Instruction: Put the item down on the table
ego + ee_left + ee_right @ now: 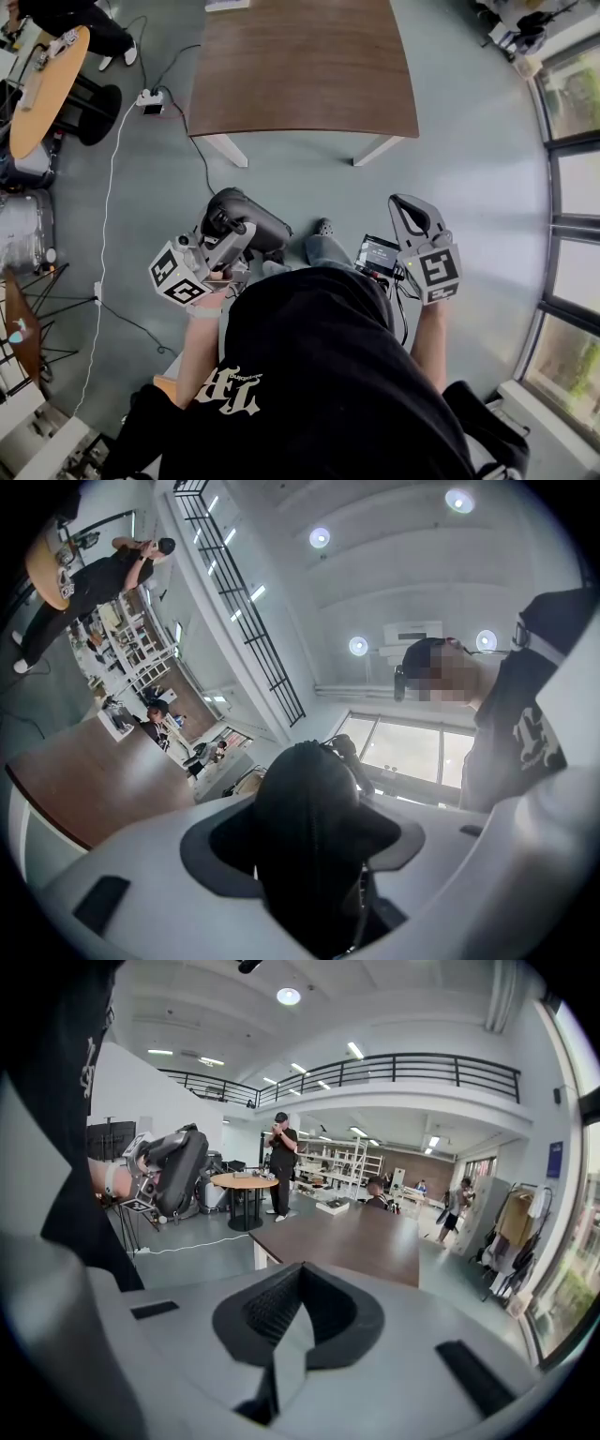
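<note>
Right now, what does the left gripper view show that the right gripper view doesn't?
Left gripper view only: the grip itself, with the jaws clamped on the black item, seen close up. Right gripper view only: the right gripper, jaws shut on nothing, and the left gripper seen from outside. Both: the item, the brown table, the round table and a person in black standing beside it.

Black T-shirt (337,375), white lettering (228,390)

Grey floor (469,187), brown table (300,66), round wooden table (47,89), windows (577,272) at right
</note>
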The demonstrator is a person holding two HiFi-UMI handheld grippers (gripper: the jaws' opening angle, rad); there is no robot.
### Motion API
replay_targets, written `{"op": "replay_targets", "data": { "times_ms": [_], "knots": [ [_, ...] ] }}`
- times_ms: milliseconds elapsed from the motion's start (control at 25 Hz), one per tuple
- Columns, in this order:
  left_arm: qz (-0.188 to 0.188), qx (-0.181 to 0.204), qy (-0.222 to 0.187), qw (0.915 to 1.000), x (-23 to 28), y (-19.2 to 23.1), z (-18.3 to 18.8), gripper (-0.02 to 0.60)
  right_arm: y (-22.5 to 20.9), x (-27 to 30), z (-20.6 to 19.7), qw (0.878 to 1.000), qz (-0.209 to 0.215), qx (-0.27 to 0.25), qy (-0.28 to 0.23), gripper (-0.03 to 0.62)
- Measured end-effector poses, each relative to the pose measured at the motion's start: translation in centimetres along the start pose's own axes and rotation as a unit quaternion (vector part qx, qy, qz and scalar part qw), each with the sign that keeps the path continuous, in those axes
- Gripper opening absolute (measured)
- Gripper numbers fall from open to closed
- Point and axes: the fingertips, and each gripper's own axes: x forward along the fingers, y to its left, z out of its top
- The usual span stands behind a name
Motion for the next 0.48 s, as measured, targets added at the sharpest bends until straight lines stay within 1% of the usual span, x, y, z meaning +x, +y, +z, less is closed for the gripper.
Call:
{"op": "replay_targets", "data": {
  "times_ms": [200,480],
  "knots": [
    [-0.011,0.0,0.012,0.9999,3.5,-0.6,-1.1,0.275,-2.2,-0.4,-0.5,1.0,0.003,-0.001,-0.008,-0.012],
    [-0.028,-0.003,0.026,0.9993,9.3,-1.2,-4.0,0.275,-6.8,-2.1,-3.7,1.0,-0.006,0.027,-0.009,-0.012]
  ]
}}
